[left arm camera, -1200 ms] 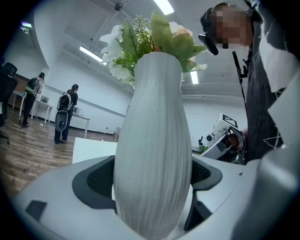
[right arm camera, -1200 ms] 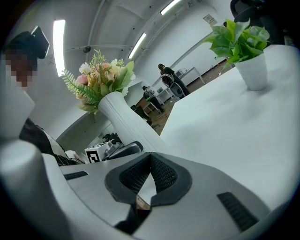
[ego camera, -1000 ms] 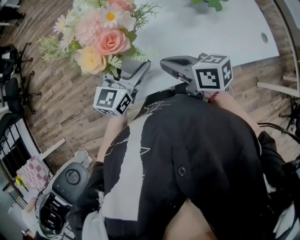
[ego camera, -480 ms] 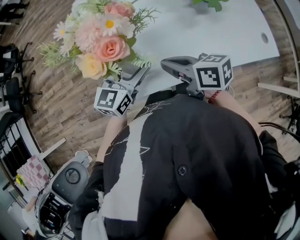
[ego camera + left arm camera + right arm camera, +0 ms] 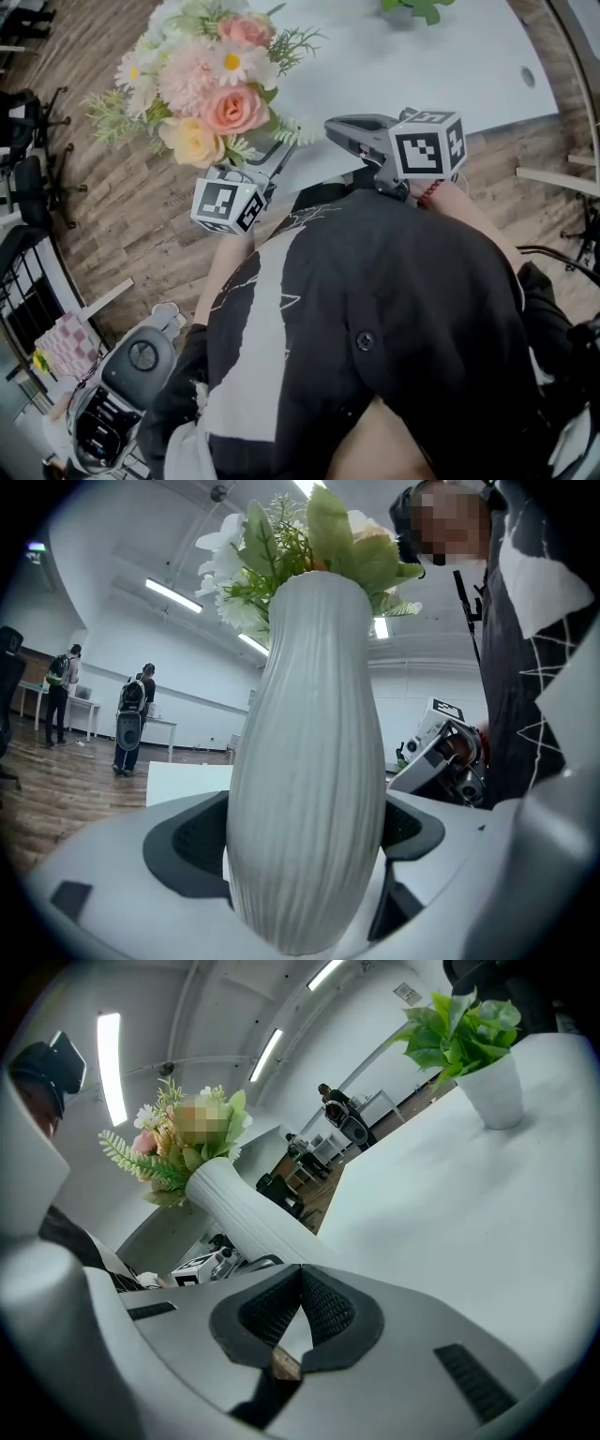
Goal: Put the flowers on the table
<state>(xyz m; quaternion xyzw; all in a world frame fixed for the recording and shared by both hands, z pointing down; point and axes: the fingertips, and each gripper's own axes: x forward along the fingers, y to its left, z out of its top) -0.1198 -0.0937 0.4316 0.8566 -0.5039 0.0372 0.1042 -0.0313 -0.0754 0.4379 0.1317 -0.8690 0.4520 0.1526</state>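
Left gripper (image 5: 302, 841) is clamped on a white ribbed vase (image 5: 305, 714), with both jaw pads pressed against the vase's sides low on its body. Flowers (image 5: 208, 82) stick out of the vase top: pink, peach and white blooms with green sprigs. In the head view the bunch hangs over the near left corner of the white table (image 5: 441, 66), partly above the wooden floor (image 5: 131, 234). The vase itself is hidden under the blooms there. The vase base is out of sight in every view, so I can't tell if it touches the table. Right gripper (image 5: 300, 1288) has its jaws closed, tips touching, with nothing between them. It sits just right of the left gripper, at the near table edge, pointing left toward the vase. From the right gripper view the vase leans across the frame with the flowers at the upper left. A potted plant (image 5: 469, 1044) in a white pot stands on the far side of the table, well apart from the vase. The person's black top (image 5: 394, 319) fills the near part of the head view. Two people (image 5: 131, 719) with backpacks stand far off in the room, at the left of the left gripper view.
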